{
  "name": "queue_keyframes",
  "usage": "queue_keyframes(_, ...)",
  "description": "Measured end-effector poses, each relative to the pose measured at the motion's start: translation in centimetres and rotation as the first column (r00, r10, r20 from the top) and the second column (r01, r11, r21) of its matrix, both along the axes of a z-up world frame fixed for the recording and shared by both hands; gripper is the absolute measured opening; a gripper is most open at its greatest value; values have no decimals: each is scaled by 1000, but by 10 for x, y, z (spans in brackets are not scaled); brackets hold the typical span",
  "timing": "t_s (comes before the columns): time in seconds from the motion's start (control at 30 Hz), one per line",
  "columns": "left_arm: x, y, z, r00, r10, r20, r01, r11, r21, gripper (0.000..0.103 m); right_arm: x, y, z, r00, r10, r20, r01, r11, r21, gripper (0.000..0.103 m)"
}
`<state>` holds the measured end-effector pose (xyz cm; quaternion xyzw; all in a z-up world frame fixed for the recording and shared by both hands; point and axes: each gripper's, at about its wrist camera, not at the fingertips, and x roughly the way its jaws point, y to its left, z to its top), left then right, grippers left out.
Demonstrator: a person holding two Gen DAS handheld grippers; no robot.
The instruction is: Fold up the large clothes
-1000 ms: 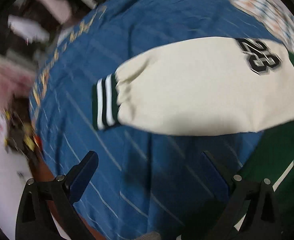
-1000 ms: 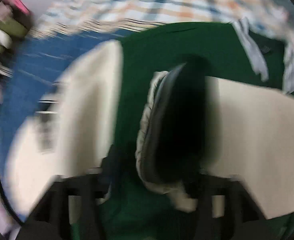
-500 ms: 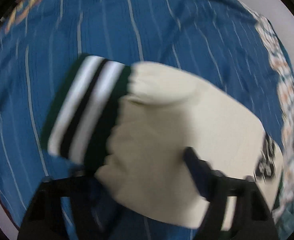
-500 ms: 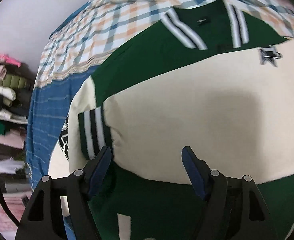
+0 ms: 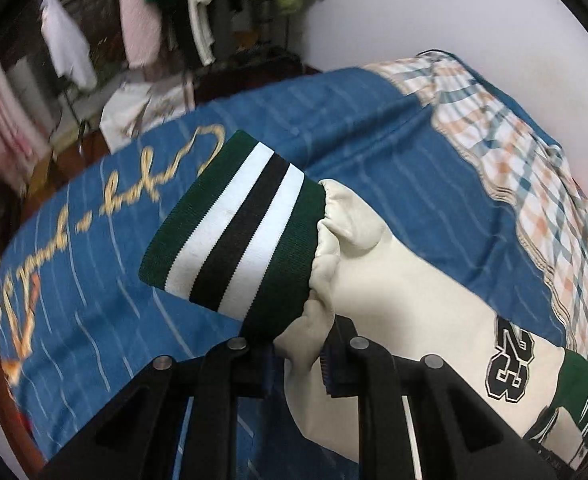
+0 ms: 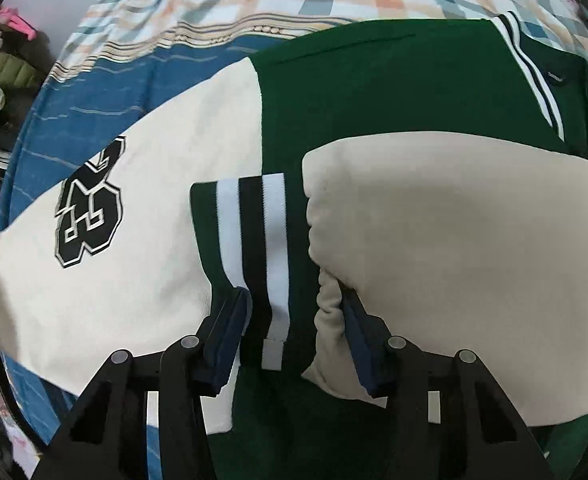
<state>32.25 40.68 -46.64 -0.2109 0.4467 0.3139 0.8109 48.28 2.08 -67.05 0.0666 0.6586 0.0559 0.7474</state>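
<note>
The left gripper (image 5: 300, 354) is clamped on the cream fabric at the wrist end of a cream leather-look sleeve with a "23" patch (image 5: 426, 304), just below its ribbed green cuff with two white stripes and one black (image 5: 234, 236); the cuff stands lifted above the blue striped bedspread with gold script (image 5: 94, 272). The right gripper (image 6: 296, 326) is pinched on the second cream sleeve (image 6: 454, 248) and its matching striped cuff (image 6: 254, 240), which bunch between its two navy pads (image 6: 230, 340).

Counted: two grippers, two sleeves, two striped cuffs, one green-bodied varsity jacket (image 6: 394, 88) and one number patch (image 6: 90, 204). The jacket lies on the bed, its second sleeve folded across the green body.

Only the right wrist view shows the green body, the striped collar (image 6: 550, 80) and both sleeves together, the numbered one spread over the blue cover. Only the left wrist view shows the gold script, the rack of hanging clothes (image 5: 198, 12) and the pale wall (image 5: 434, 16) beyond the bed. Both views show the plaid orange-and-teal sheet (image 5: 534, 168) at the bed's far side.
</note>
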Motion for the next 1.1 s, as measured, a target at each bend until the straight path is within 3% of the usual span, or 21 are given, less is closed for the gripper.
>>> queue_keyframes(0.07,-1,-13,14,1000,-21,5,21,999,35,13,-5,-7,13,1000,-9,-5,9,1000,-27,56)
queue_keyframes(0.1,-1,-19,22,999,-36,9,35,998,57,13,-10,-13,21,1000,-18,4,19,998,-63,63)
queue_keyframes(0.13,-4,-33,35,998,-57,17,56,994,90,13,-18,-23,32,999,-39,32,42,992,-120,81)
queue_keyframes(0.17,1,-39,43,997,-74,18,71,990,119,13,-23,-27,39,998,-47,50,55,986,-158,87)
queue_keyframes(0.23,3,-59,63,993,-119,21,113,975,194,13,-36,-43,51,995,-67,78,85,960,-265,87)
queue_keyframes(0.37,10,-105,101,978,-207,25,191,936,295,13,-53,-71,63,990,-92,110,123,939,-320,87)
queue_keyframes(0.5,16,-163,134,949,-315,29,279,876,392,13,-59,-99,63,983,-142,116,170,940,-295,87)
queue_keyframes(0.6,26,-217,155,911,-411,32,357,827,434,13,-66,-127,61,977,-182,110,205,942,-266,87)
queue_keyframes(0.67,32,-260,164,877,-480,23,420,788,450,12,-69,-154,57,970,-221,97,238,942,-235,87)
queue_keyframes(0.77,38,-330,166,804,-595,1,536,726,431,12,-81,-206,53,946,-315,75,324,925,-201,87)
queue_keyframes(1.0,46,-526,133,598,-801,-38,769,560,307,11,-122,-356,36,850,-526,21,520,832,-193,87)
queue_keyframes(1.1,46,-616,104,506,-861,-55,848,484,215,11,-146,-422,26,805,-594,8,584,789,-191,87)
